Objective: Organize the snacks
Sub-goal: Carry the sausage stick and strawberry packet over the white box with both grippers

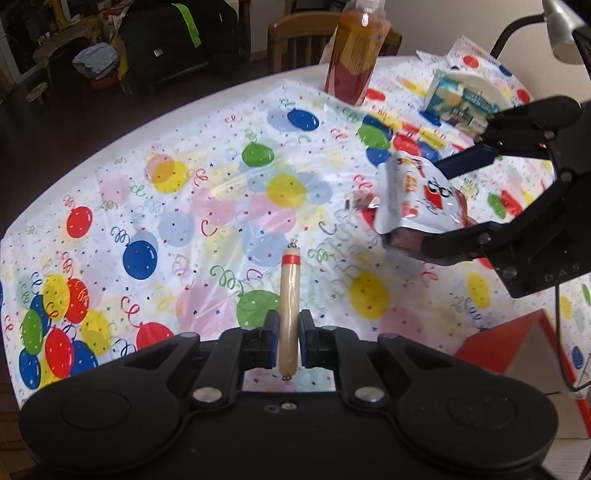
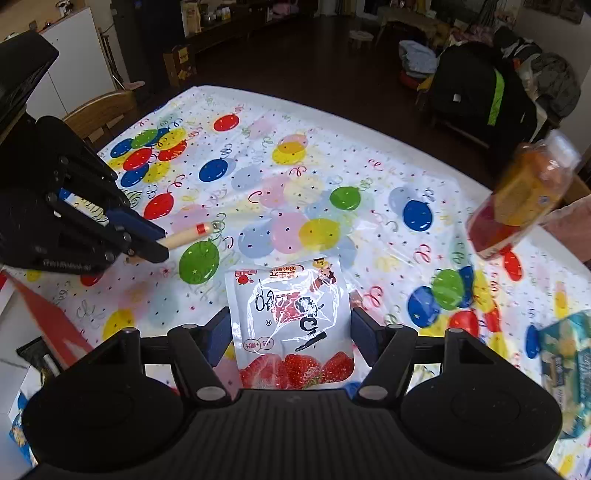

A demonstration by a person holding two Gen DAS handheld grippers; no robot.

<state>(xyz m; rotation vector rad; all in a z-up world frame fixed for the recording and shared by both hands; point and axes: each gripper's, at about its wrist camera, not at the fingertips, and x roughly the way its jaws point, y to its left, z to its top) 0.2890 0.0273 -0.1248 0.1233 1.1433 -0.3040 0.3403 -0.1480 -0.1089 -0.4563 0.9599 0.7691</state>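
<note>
Left claw (image 1: 288, 334) pinching sausage stick (image 1: 289, 306), right claw (image 2: 290, 332) clamping strawberry pouch (image 2: 291, 321), both above desk (image 1: 184, 206). Possible slip: slick wrappers, narrow grips.

Dark wooden floor (image 2: 303, 48); wooden chair (image 1: 295, 33) behind the table with balloon-print cloth (image 1: 207, 184); white cabinet (image 2: 70, 62) at left; black jacket (image 2: 480, 92) draped over furniture; dim room.

Beige sausage stick (image 1: 289, 302) and strawberry pouch (image 2: 291, 325), both apparently held above the tablecloth.
</note>
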